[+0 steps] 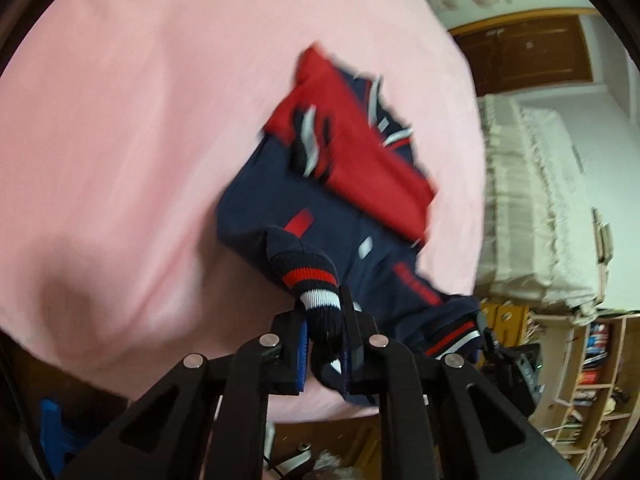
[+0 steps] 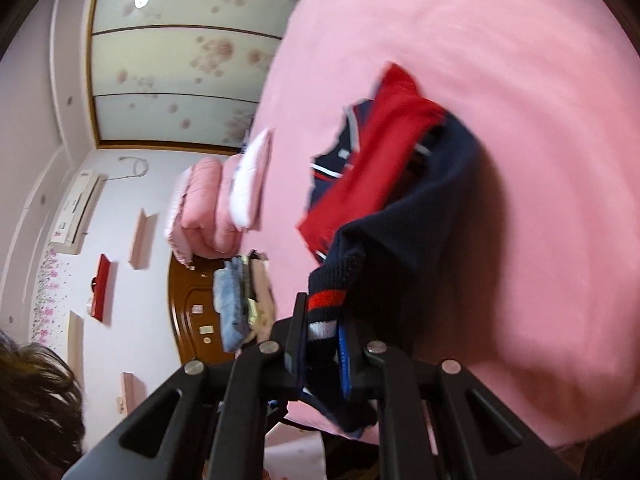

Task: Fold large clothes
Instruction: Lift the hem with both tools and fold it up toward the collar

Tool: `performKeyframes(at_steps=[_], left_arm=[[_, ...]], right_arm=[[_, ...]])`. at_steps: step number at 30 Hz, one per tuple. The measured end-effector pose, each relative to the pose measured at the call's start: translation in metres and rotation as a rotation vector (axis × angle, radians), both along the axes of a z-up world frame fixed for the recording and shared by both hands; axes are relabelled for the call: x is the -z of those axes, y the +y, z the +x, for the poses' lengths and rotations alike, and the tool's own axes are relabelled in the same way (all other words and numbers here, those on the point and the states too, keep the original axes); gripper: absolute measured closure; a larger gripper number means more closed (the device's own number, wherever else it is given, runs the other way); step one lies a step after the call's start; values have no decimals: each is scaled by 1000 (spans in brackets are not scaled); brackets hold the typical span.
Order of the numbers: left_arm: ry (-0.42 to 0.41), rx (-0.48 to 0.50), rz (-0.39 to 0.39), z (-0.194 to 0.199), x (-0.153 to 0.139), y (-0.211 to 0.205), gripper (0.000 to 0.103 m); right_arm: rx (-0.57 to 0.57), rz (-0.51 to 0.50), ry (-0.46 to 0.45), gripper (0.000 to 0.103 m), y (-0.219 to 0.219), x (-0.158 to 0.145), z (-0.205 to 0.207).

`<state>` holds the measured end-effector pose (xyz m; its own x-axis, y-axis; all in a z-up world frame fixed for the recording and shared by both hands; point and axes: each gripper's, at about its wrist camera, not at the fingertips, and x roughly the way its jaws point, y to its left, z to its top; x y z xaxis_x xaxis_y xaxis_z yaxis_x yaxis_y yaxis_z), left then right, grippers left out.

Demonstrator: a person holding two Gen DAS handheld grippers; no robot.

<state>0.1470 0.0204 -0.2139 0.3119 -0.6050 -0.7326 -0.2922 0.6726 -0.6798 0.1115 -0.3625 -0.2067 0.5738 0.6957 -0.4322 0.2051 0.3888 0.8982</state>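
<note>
Two pinches on one navy-and-red jacket (image 1: 320,208), which lies mostly on the pink bedsheet (image 1: 140,140) with its striped ribbed hem lifted at the near edge. Our left gripper (image 1: 326,330) is clamped on one stretch of the hem (image 1: 316,292), and the right gripper (image 2: 322,340) nips another. We reckon the knit could slip out if we pull unevenly, and the red sleeves (image 1: 360,148) already folded over could slide off. Everything's blurry, so we're judging loosely.
</note>
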Motion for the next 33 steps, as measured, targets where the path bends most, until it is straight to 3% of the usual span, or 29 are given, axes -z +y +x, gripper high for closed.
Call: performKeyframes(at_steps=[4, 7, 12, 18, 20, 22, 24, 25, 27, 33], left_arm=[[-44, -16, 5, 46, -28, 6, 93], [2, -22, 41, 81, -33, 14, 93], [69, -56, 49, 123, -20, 22, 93], [131, -61, 108, 172, 0, 15, 91], [137, -65, 162, 186, 1, 11, 80], [107, -85, 220, 196, -5, 10, 46], [63, -107, 258, 203, -15, 12, 30], [52, -109, 272, 204, -18, 13, 29], [60, -81, 337, 207, -20, 12, 29], [170, 53, 479, 196, 12, 0, 29]], right_arm=[[44, 14, -72, 92, -3, -23, 31], [116, 15, -88, 92, -11, -30, 52], [231, 64, -32, 91, -28, -17, 76], [226, 8, 61, 88, -34, 0, 109], [211, -30, 87, 88, -36, 4, 122], [200, -64, 120, 81, -39, 7, 136], [206, -87, 119, 68, -44, 7, 145], [211, -104, 109, 54, -47, 5, 150], [207, -169, 128, 42, -51, 3, 157], [76, -439, 240, 42, -49, 21, 154]])
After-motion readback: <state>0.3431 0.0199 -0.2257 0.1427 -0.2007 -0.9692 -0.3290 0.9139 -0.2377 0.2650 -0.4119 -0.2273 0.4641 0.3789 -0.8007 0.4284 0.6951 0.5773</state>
